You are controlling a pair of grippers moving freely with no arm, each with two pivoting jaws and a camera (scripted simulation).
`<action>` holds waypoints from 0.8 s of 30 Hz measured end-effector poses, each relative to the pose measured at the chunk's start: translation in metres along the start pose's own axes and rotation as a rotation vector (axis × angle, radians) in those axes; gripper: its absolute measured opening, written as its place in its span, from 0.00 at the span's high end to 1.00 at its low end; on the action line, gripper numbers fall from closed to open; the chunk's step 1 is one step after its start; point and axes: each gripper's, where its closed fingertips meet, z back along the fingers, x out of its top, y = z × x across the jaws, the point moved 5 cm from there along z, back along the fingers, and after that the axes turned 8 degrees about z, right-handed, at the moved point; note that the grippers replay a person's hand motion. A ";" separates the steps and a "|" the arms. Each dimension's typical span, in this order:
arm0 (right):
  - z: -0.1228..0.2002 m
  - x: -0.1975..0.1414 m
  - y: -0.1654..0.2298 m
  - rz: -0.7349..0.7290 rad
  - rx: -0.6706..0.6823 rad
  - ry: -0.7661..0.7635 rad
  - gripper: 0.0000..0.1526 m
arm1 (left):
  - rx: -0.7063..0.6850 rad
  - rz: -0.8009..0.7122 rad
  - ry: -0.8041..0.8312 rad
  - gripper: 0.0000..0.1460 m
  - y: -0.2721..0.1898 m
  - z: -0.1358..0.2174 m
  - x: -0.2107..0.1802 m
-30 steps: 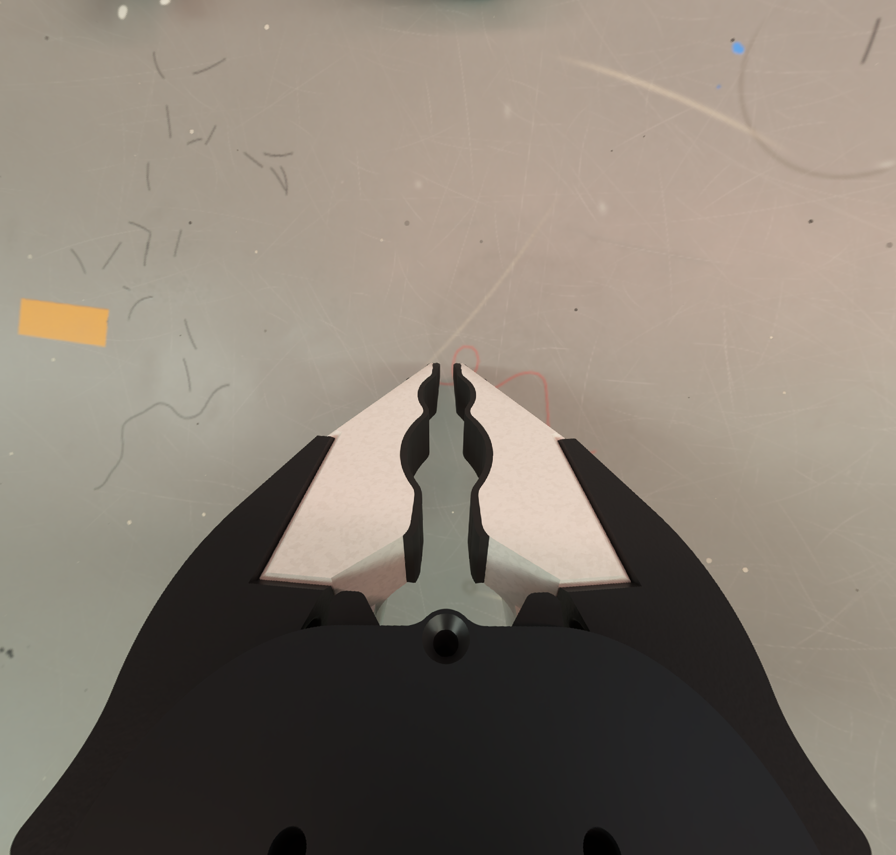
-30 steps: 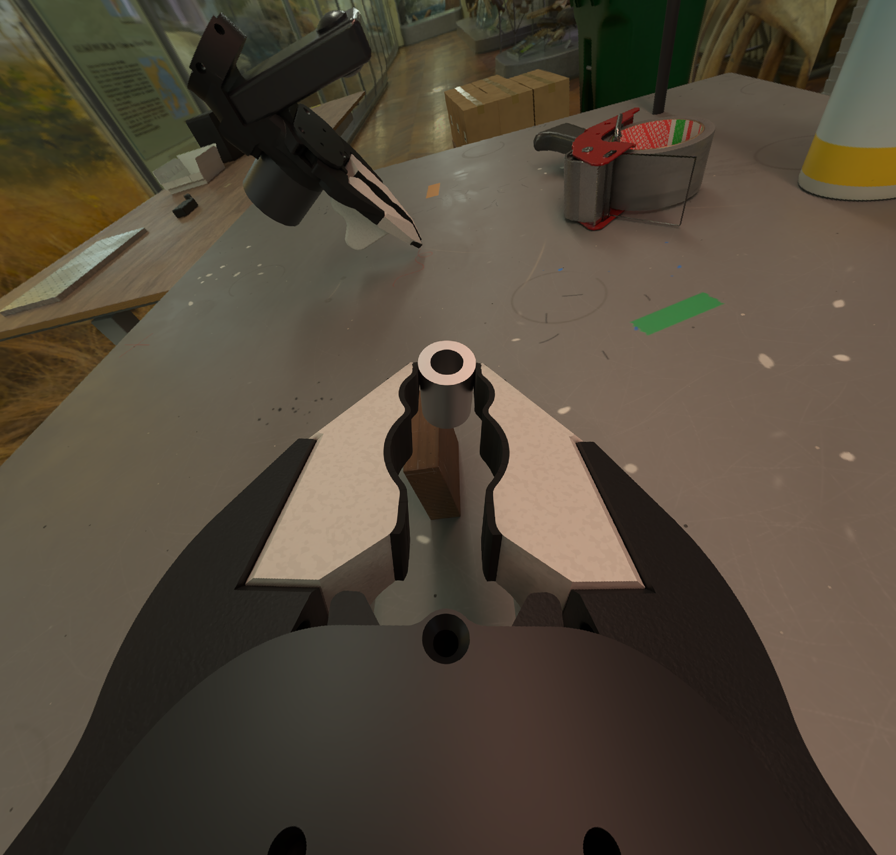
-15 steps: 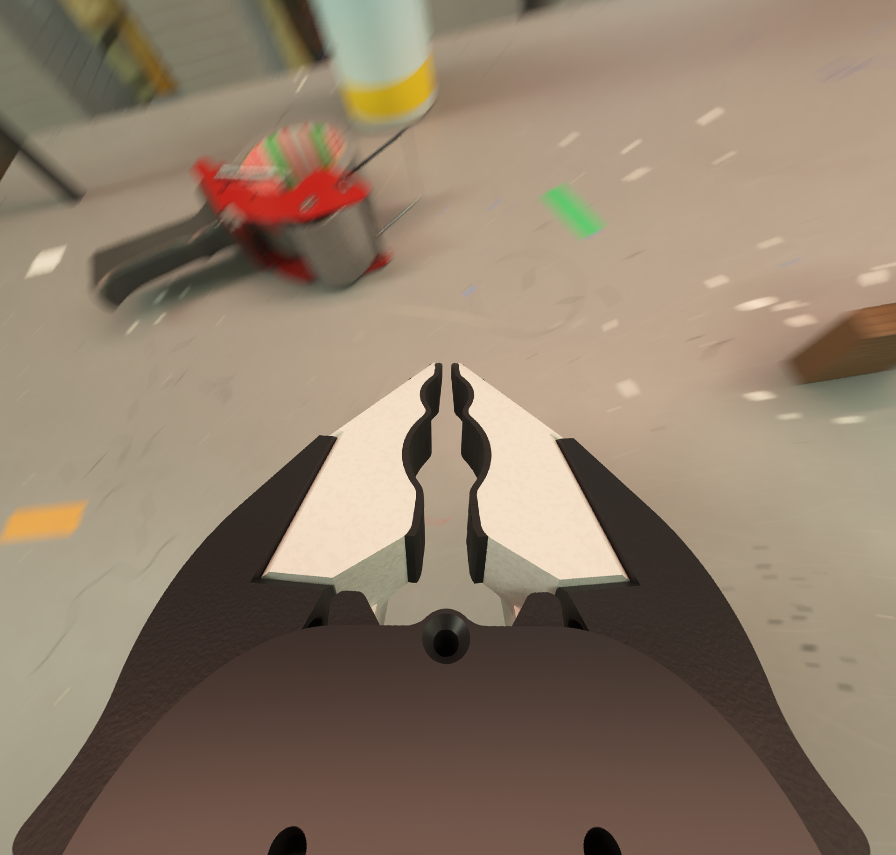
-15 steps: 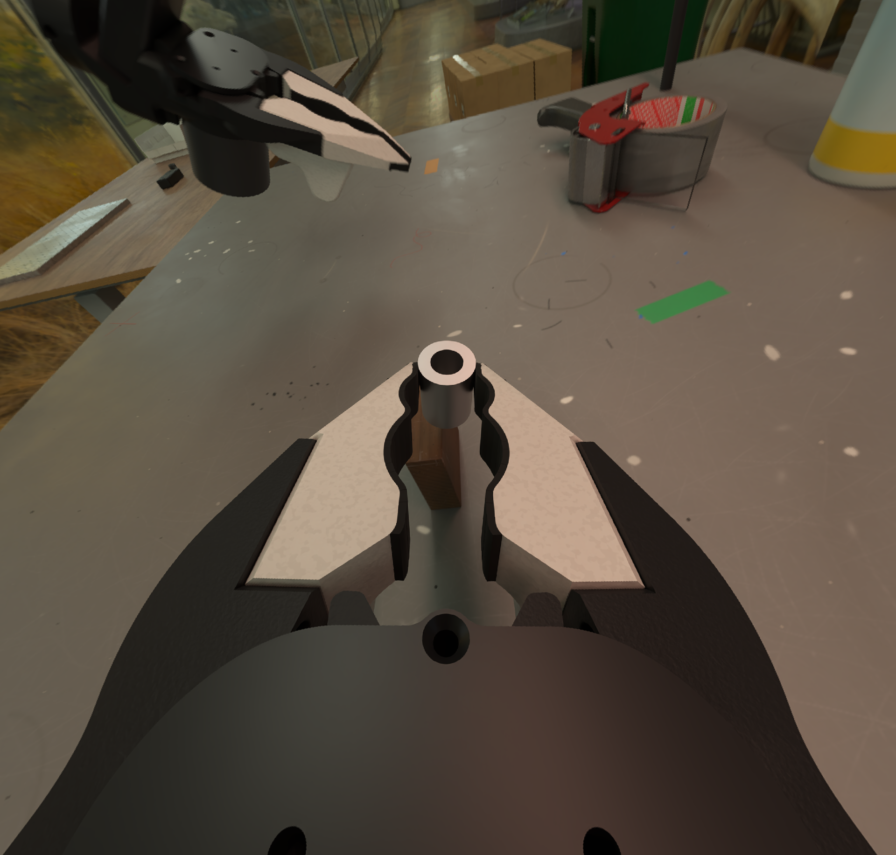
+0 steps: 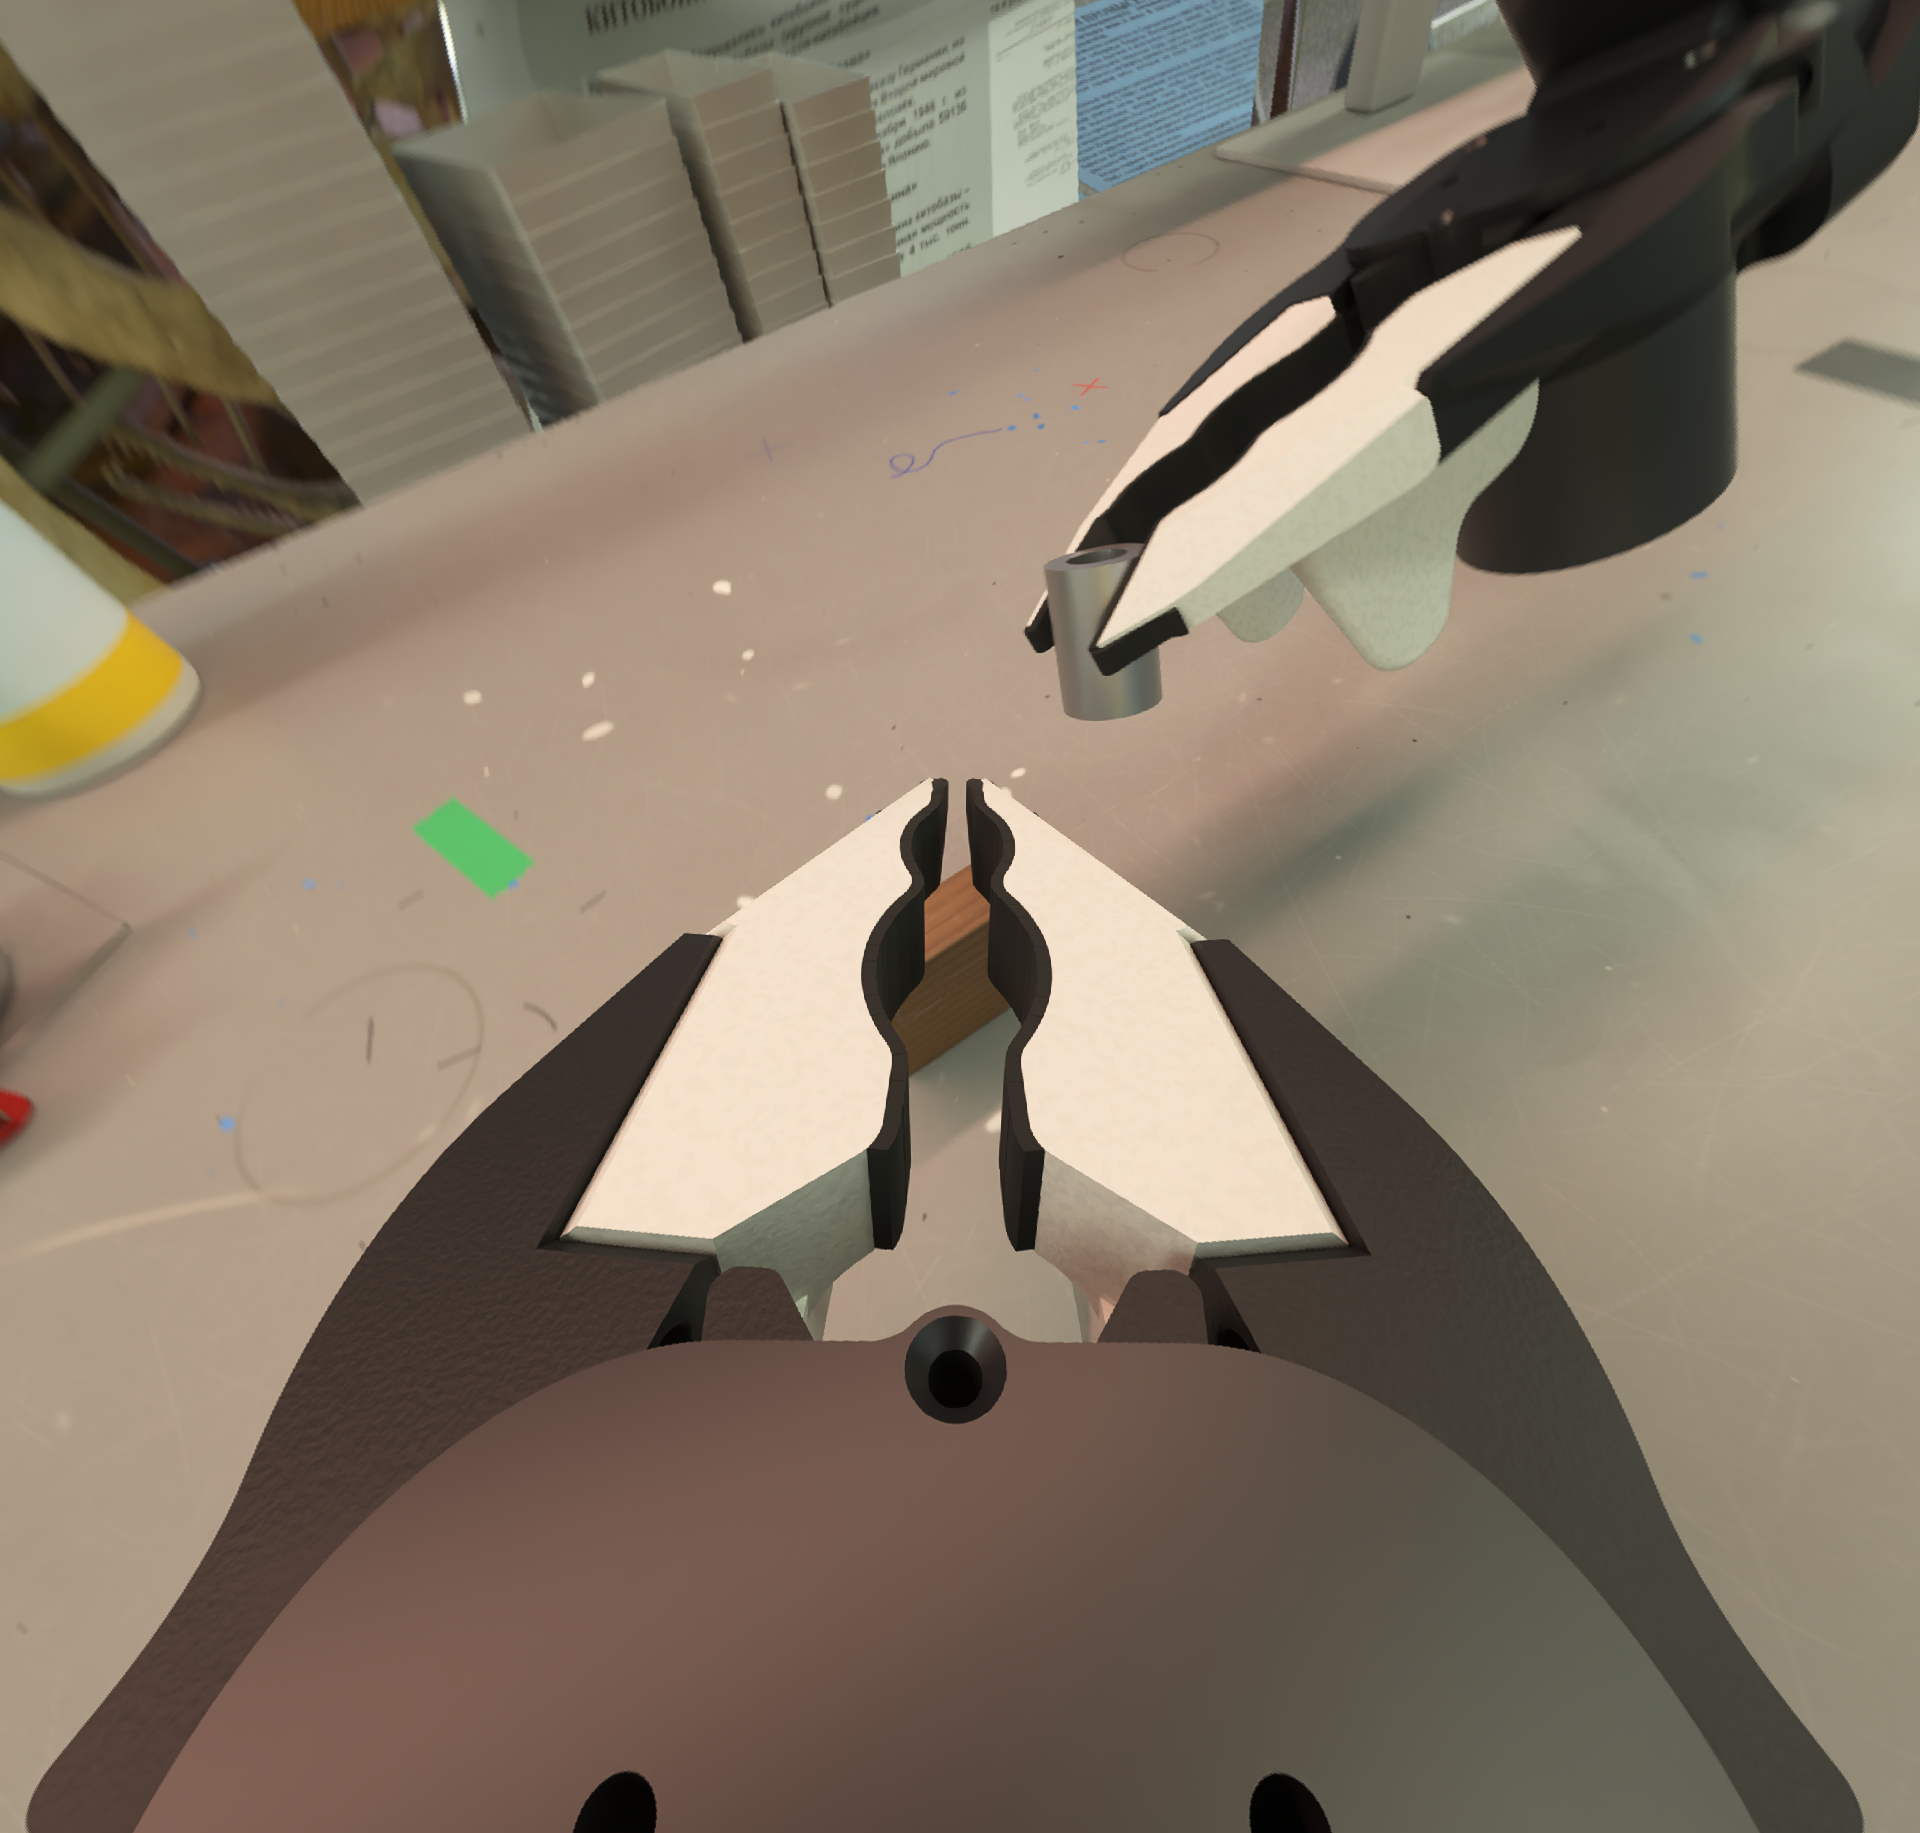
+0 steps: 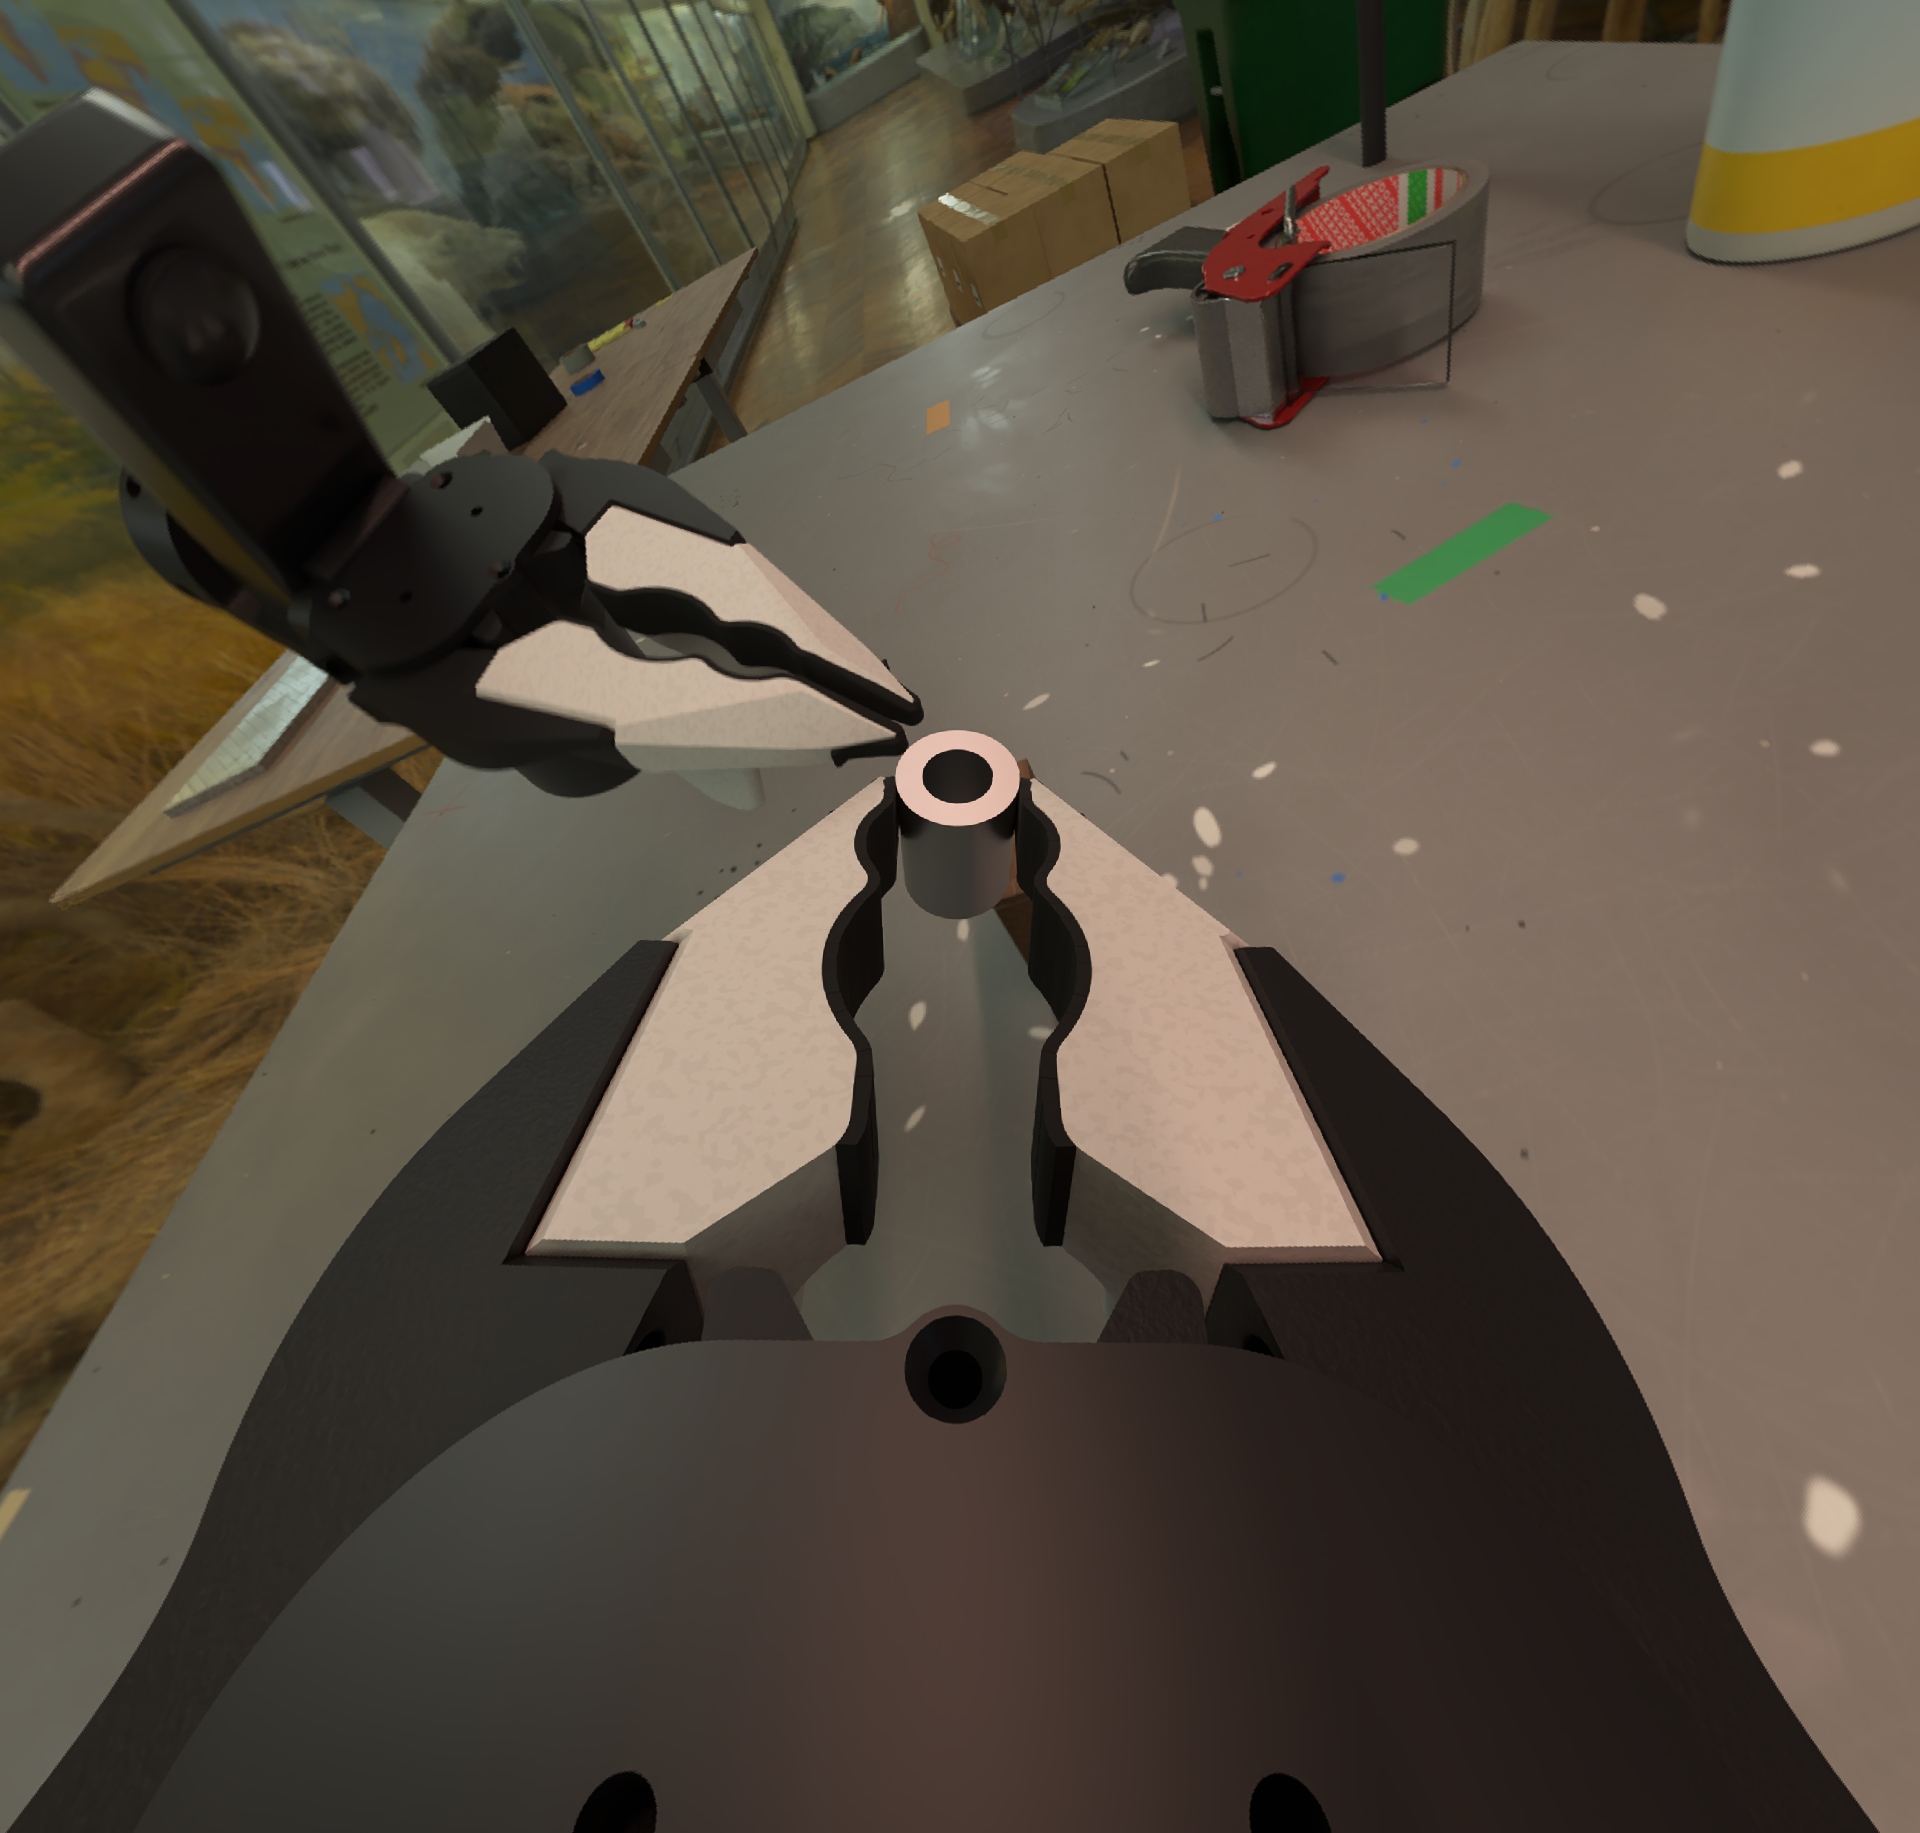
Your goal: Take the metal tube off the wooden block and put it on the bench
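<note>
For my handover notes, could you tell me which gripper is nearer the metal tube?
Right. The right gripper clamps the metal tube; the left gripper hovers shut beside it.

Over on the grey surface sits a grey tape dispenser (image 6: 1340, 308) with a red blade guard and a red-and-white patterned roll, handle pointing left. Just right of it, near the corner, stands a pale cone-shaped object with a yellow band (image 6: 1808, 121). A flat green strip of tape (image 6: 1460, 552) lies well apart from both, nearer the middle, and a small orange square of tape (image 6: 937, 417) sits close to the far edge. Beyond that edge, brown cardboard boxes (image 6: 1049, 209) rest on the floor, and a wooden side table (image 6: 644, 381) carries a small black box (image 6: 497, 386).
</note>
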 end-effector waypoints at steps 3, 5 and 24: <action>0.013 -0.004 0.000 -0.035 -0.019 0.004 0.86 | 0.034 -0.137 -0.006 0.98 -0.018 -0.009 0.003; 0.019 -0.007 0.000 -0.072 -0.015 0.006 0.86 | 0.054 -0.222 0.008 0.98 -0.029 -0.015 0.004; 0.053 -0.044 0.007 -0.290 0.045 0.135 0.86 | -0.054 -0.518 0.078 0.98 -0.084 -0.045 -0.005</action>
